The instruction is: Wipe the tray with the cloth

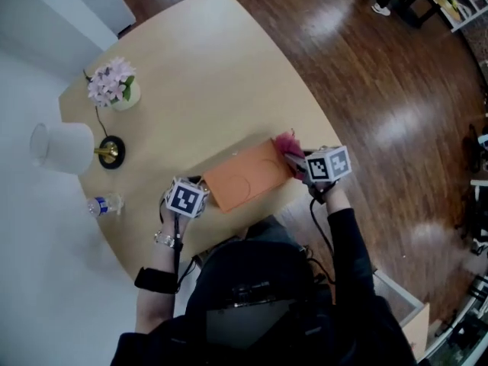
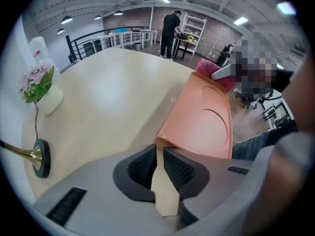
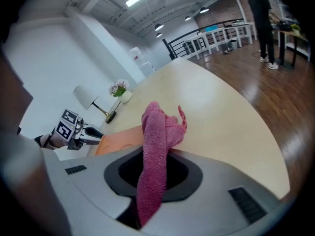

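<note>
So the orange tray sits near the table edge closest to the person. Its long axis runs across in front of them, from near-left up to far-right. There's a round recess pressed into it toward the left half.

The pink cloth is bunched at the far-right short end. It's pinched in the right gripper, whose jaws are closed down on a fold. In the right gripper view the cloth sticks up out of the jaws and flops over the tips. From the head view I honestly can't tell if it's touching the tray yet or just hanging beside the end.

The left gripper is at the opposite end. Its jaws are nearly together and clamped on the tray's near-left corner rim. In the left gripper view the whole tray stretches away from those jaws, with the cloth way down at the other end.

That's the bit that matters imo. The two grippers are at opposite ends of the long side, so the bare tray surface lies from the cloth toward the left gripper. The right hand is the one placed to wipe, and I'd guess the left just anchors the corner so the tray doesn't skate.

Further out on the table there's a small vase of flowers, a white lamp and a water bottle. All of them are well clear of the tray.
</note>
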{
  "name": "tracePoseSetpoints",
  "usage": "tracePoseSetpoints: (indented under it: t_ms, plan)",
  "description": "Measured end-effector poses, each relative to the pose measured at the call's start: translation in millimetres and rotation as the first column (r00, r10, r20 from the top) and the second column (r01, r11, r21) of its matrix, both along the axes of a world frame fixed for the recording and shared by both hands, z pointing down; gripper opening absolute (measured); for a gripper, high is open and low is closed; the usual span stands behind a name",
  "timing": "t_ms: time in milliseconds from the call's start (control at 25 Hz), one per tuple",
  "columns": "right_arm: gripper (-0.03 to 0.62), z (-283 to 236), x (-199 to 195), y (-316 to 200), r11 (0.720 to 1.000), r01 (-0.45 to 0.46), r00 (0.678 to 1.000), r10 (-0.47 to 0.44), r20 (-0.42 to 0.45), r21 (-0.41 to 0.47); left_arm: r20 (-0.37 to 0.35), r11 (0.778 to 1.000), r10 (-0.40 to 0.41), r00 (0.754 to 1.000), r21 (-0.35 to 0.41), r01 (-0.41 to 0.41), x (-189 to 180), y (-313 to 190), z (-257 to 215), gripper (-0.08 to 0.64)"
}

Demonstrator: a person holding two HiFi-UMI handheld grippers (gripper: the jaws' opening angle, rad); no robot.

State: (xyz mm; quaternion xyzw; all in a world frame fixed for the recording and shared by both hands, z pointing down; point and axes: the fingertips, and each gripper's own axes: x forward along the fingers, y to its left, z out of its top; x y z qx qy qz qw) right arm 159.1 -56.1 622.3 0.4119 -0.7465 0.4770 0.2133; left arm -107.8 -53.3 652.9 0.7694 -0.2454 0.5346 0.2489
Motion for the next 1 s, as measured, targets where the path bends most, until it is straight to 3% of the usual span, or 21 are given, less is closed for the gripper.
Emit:
tracePoseSetpoints:
  t_ms: [160, 200, 360, 520, 680, 800, 1000]
  plan:
    - [0.061, 1.5, 9.1, 18.3, 0.993, -0.115, 0.993, 0.115, 0.019, 0.021, -0.010, 0.999, 0.035, 0.999, 0.015, -0.035, 9.6, -2.4, -0.9, 0.044]
    - [0.061, 1.0, 10.1, 19.0, 0.992, -0.123, 0.992, 0.123, 0.006, 0.027, -0.024, 0.999, 0.034, 0.999, 0.017, -0.034, 11.6, -1.6, -0.9, 0.012]
    - [0.064, -8.1, 17.6, 20.1, 0.987, -0.149, 0.984, 0.154, -0.094, 0.065, -0.056, 1.000, 0.006, 0.998, 0.012, -0.005, 7.0, 9.0, -3.4, 0.011]
    - [0.066, -27.2, 21.3, 36.5, 0.976, -0.192, 0.968, 0.205, -0.147, 0.100, -0.138, 0.997, 0.027, 0.990, 0.081, -0.016, 3.0, 24.1, -34.6, 0.005]
    - [0.072, -30.7, 21.0, 48.6, 0.980, -0.168, 0.961, 0.187, -0.203, 0.107, -0.230, 0.987, 0.122, 0.966, 0.131, -0.093, 27.3, 49.7, -65.5, 0.004]
    - [0.074, -22.7, 25.5, 43.2, 0.986, -0.133, 0.966, 0.152, -0.210, 0.104, -0.221, 0.980, 0.163, 0.962, 0.153, -0.131, 47.1, 59.0, -67.9, 0.003]
    - [0.074, 3.0, 40.2, 24.1, 0.997, 0.005, 0.972, 0.013, -0.236, 0.074, -0.190, 0.985, 0.150, 0.970, 0.117, -0.129, 96.2, 55.1, -56.8, 0.003]
